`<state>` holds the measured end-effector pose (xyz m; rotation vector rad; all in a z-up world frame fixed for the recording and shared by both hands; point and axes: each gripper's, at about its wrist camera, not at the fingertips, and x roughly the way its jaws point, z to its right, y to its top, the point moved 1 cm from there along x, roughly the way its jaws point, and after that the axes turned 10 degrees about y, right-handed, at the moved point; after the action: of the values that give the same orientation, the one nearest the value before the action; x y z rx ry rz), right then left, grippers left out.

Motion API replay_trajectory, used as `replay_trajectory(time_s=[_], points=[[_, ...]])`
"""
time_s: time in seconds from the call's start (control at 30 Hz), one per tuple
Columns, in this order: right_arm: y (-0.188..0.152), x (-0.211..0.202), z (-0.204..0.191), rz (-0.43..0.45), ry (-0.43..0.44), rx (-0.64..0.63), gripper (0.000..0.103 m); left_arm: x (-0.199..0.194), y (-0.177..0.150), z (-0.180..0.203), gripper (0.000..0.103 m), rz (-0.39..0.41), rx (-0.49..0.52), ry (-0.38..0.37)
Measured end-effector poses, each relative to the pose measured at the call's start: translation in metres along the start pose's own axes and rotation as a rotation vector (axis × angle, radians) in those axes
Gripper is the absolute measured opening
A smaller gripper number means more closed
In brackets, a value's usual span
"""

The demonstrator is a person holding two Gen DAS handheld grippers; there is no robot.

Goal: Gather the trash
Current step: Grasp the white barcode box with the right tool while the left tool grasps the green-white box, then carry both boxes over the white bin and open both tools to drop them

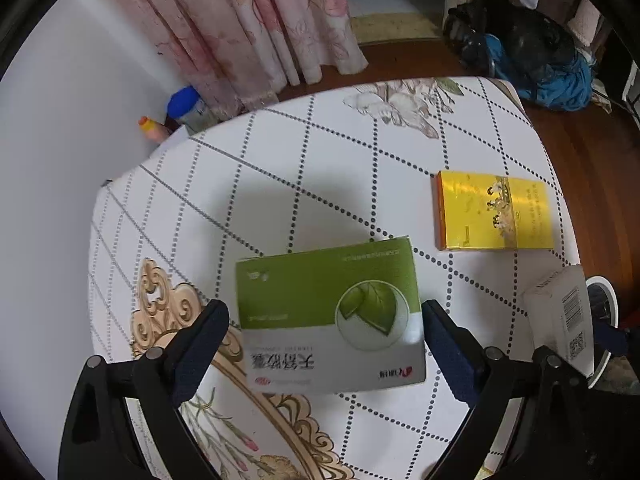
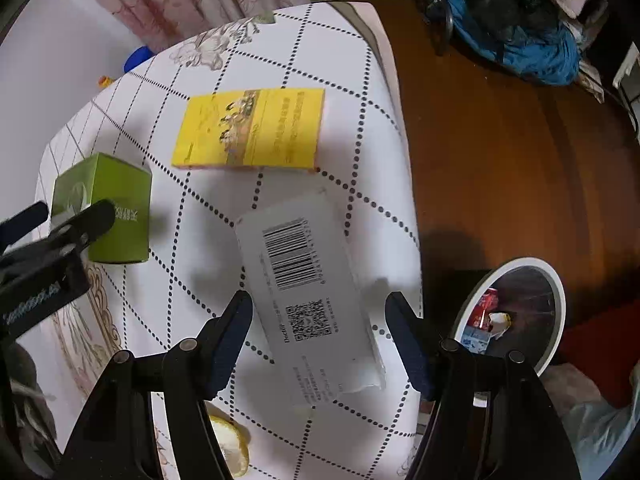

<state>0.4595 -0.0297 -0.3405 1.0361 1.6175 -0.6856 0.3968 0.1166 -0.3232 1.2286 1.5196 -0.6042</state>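
Observation:
A green and white box (image 1: 328, 316) stands on the patterned tablecloth (image 1: 320, 152), and my left gripper (image 1: 324, 308) is open with a finger close to each of its sides. The right wrist view shows this box (image 2: 104, 208) from the side, with the left gripper's fingers (image 2: 100, 210) against it. A flat white box (image 2: 308, 292) with a barcode lies near the table's right edge. My right gripper (image 2: 318, 298) is open astride it, with a gap on both sides. A yellow box (image 2: 250, 128) lies further back on the cloth.
A white-rimmed bin (image 2: 560, 292) holding several scraps stands on the wooden floor just right of the table. A yellow peel (image 2: 232, 444) lies at the table's near edge. A blue-capped bottle (image 1: 184, 106) stands by the curtain. A dark bag and blue cloth (image 2: 520, 32) lie on the floor behind.

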Motion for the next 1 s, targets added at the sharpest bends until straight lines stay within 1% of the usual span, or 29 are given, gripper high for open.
replay_trajectory(time_s=[0.1,0.13,0.23,0.3,0.47,0.6,0.8,1.0], points=[[-0.001,0.004,-0.002,0.004,-0.017,-0.007,0.07,0.002,-0.002,-0.001,0.096,0.002,-0.006,-0.011],[-0.002,0.005,-0.004,0.006,-0.021,-0.011,0.07,0.001,-0.003,-0.002,0.092,0.012,-0.009,-0.017],[-0.001,0.009,-0.006,0.004,-0.031,-0.019,0.057,-0.003,-0.005,-0.004,0.091,0.043,-0.015,-0.016],[-0.001,0.01,-0.006,0.016,-0.036,-0.023,0.055,-0.007,-0.007,-0.008,0.09,0.071,-0.029,-0.009],[-0.002,0.009,-0.004,0.035,-0.041,-0.034,0.053,-0.013,-0.011,-0.021,0.09,0.097,-0.076,-0.007],[-0.004,0.005,-0.006,0.056,-0.029,-0.028,0.053,-0.027,-0.02,-0.032,0.09,0.13,-0.118,-0.011],[-0.011,-0.026,-0.012,0.123,0.007,-0.033,0.053,-0.056,-0.035,-0.042,0.09,0.184,-0.146,-0.024],[-0.03,-0.077,-0.013,0.23,0.039,-0.042,0.053,-0.102,-0.053,-0.041,0.09,0.268,-0.173,-0.054]])
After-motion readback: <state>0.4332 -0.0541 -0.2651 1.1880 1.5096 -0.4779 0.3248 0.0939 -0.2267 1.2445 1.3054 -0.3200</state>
